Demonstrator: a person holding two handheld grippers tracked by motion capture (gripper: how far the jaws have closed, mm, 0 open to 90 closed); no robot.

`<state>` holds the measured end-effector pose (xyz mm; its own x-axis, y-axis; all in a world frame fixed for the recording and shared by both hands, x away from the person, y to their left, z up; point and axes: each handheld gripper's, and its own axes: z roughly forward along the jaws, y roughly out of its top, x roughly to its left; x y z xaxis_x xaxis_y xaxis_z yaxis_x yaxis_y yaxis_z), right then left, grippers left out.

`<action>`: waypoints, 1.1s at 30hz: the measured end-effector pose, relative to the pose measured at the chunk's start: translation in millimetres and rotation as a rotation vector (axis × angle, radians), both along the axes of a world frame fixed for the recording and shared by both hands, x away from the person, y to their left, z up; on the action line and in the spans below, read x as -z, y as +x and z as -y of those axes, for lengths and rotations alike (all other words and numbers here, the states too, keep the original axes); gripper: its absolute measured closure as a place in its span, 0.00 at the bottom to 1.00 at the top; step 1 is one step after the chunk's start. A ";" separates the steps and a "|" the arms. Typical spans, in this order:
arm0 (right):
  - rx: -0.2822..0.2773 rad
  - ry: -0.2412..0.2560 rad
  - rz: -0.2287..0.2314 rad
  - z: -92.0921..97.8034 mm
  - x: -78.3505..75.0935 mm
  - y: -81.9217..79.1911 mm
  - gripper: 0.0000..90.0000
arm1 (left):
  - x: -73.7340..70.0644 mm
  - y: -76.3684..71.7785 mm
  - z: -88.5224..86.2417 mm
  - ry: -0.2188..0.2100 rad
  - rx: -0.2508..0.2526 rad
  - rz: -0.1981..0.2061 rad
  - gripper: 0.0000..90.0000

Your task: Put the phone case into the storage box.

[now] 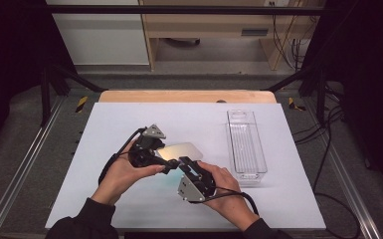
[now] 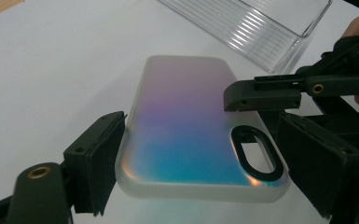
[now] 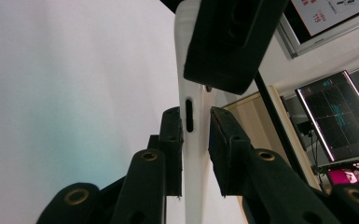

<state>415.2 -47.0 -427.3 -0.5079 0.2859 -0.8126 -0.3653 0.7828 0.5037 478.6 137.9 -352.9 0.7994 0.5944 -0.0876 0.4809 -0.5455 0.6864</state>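
Note:
A translucent iridescent phone case (image 1: pixel 183 149) with a black camera ring (image 2: pixel 256 154) hangs just above the white table (image 1: pixel 129 119) at its middle. My left gripper (image 1: pixel 168 163) comes from the left and is shut across the case's width at the camera end; its jaws press both long edges in the left gripper view (image 2: pixel 203 133). My right gripper (image 1: pixel 185 164) comes from the near right and pinches the case's edge (image 3: pixel 195 154) between its jaws (image 3: pixel 196 128). One of its fingers (image 2: pixel 261 93) lies on top of the case.
A clear, ribbed plastic bin (image 1: pixel 246 144) stands lengthwise on the right of the table, also at the top of the left gripper view (image 2: pixel 256 23). A wooden strip (image 1: pixel 186 95) runs along the far edge. Screens (image 3: pixel 340 112) stand beyond.

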 end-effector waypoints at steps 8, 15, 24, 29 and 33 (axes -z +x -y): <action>0.018 0.002 0.001 -0.7 2.1 -1.3 0.86 | 4.6 1.1 -1.5 -0.042 -0.036 -0.023 0.19; 0.031 0.014 0.005 1.3 3.7 -2.0 0.90 | 7.9 2.1 -3.3 -0.087 -0.069 -0.051 0.18; 0.033 0.028 -0.014 6.2 4.2 -0.7 0.91 | 9.7 -1.3 -6.1 -0.177 -0.083 -0.001 0.14; 0.043 0.030 -0.029 9.3 5.5 2.0 0.91 | 6.0 -4.4 -11.8 -0.216 -0.100 0.105 0.09; 0.046 0.024 -0.034 10.8 5.8 2.7 0.91 | 4.5 -7.6 -18.3 -0.272 -0.112 0.176 0.09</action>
